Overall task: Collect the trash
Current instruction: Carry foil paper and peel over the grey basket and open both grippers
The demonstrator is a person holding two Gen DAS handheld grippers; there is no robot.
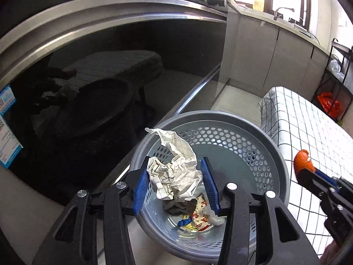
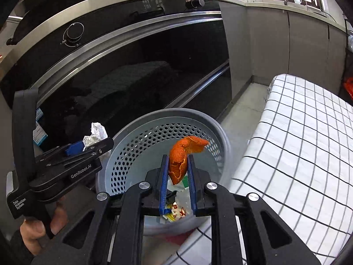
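The oven (image 1: pixel 110 84), with its dark glass door, fills the background, and the grey perforated bin (image 1: pixel 273 152) stands on the floor right in front of it, just beside the checked tabletop (image 1: pixel 308 128). That spot probably suits the job: scraps lifted off the cloth need only a short carry to reach the bin's open mouth. Wrappers and other bits already lie at its bottom.

Both claws hang above that mouth, pointing down into it, which reads as the drop-off stage.

The left claw (image 1: pixel 175 176) is part-way open, its blue pads pressing either side of a crumpled paper (image 1: pixel 174 167) with a grid print. The bulky wad keeps the pads apart, and it sits over the bin's left side, so it should fall inside once let go.

The right claw (image 2: pixel 178 176) is pinched narrow on an orange peel (image 2: pixel 183 152), gripped at its lower end with the curled top sticking out above the pads. The peel is thin, so a tight pinch is needed to keep it from slipping; it too is over the bin's opening.
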